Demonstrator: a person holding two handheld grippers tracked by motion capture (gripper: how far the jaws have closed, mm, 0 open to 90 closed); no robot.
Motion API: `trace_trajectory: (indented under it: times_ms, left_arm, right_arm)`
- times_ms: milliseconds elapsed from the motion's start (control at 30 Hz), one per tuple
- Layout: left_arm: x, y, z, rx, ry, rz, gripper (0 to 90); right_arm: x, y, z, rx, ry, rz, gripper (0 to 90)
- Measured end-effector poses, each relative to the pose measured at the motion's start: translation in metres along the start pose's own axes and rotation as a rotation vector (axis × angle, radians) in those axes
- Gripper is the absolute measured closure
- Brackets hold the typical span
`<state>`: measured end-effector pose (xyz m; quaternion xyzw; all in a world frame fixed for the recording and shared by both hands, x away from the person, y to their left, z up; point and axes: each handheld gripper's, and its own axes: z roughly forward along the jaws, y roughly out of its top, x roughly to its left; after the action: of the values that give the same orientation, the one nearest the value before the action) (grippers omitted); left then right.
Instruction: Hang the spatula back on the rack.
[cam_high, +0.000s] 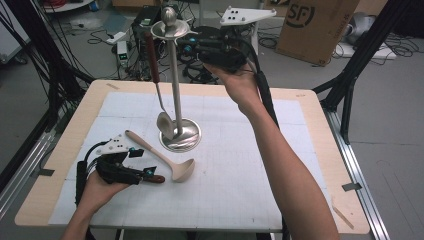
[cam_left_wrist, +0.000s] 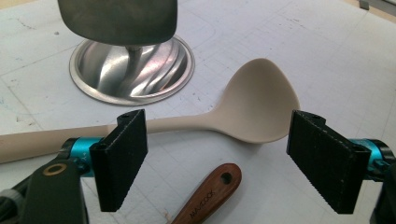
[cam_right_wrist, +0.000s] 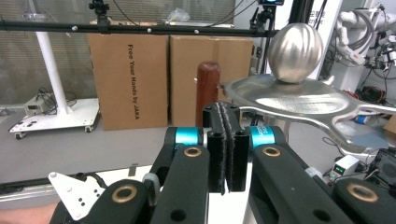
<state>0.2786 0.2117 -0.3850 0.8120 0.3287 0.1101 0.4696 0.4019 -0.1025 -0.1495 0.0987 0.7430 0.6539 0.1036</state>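
The job looks like hanging kitchen tools on the metal stand (cam_high: 175, 90), which is near the middle of the tabletop (cam_high: 65, 130). One tool is already up: a metal ladle (cam_high: 161, 107) with a dark red-brown handle hangs from the stand's top ring, at about 9 o'clock from the pole, its bowl down by the round base.

Two tools are not hung yet. A beige ladle (cam_high: 165, 157) lies flat on the tabletop at about 6 o'clock from the base. Its bowl is toward the person and its handle points off to 10 o'clock. A second tool with a brown wooden handle (cam_left_wrist: 208, 196) lies just beside it, closer to the person; the rest of that tool is hidden.

The left gripper (cam_high: 150, 172) rests low, at about 7 o'clock from the stand. Its jaws are wide apart with nothing between the pads. In the left gripper view, the wooden handle sits below the gap and the beige ladle lies just past it. I think it is about to pick one of them up.

The right gripper (cam_high: 192, 45) is high up by the top ring, at about 3 o'clock from the ball on top. Its jaws are pressed together and hold nothing.

So about one tool is done and two are left, I think
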Motion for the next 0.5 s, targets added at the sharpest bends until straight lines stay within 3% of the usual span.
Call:
trace_trajectory:
  times_ms: [500]
  left_arm:
    - [-0.001, 0.0, 0.0, 0.0, -0.001, 0.001, 21.0]
  right_arm:
    - [0.006, 0.003, 0.015, 0.007, 0.013, -0.013, 89.4]
